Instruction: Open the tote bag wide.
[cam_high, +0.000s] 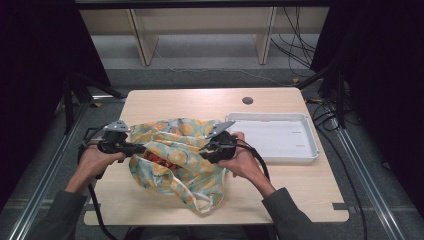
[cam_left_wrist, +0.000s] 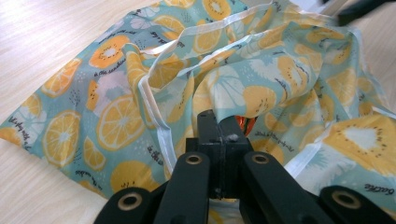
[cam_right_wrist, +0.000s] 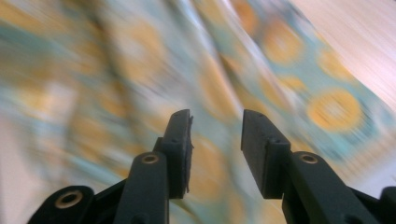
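Observation:
A crumpled cloth bag (cam_high: 172, 134) printed with orange and lemon slices on pale teal, with white-trimmed handles, lies at the table's middle. From its left side, my left gripper (cam_high: 142, 148) reaches in. In the left gripper view the jaws (cam_left_wrist: 217, 122) are pressed together on a fold of the bag (cam_left_wrist: 116, 116), and a bit of red-orange shows beside the tips. My right gripper (cam_high: 204, 149) is at the bag's right side. The right gripper view is motion-blurred. There my gripper (cam_right_wrist: 215, 123) stands open, with a gap between the pads, just above the cloth (cam_right_wrist: 327, 107).
A shallow white tray (cam_high: 311, 145) lies on the right of the light wooden table (cam_high: 165, 102), close to my right hand. A round cable hole (cam_high: 247, 100) is near the far edge. Black cables trail from both grippers over the near edge.

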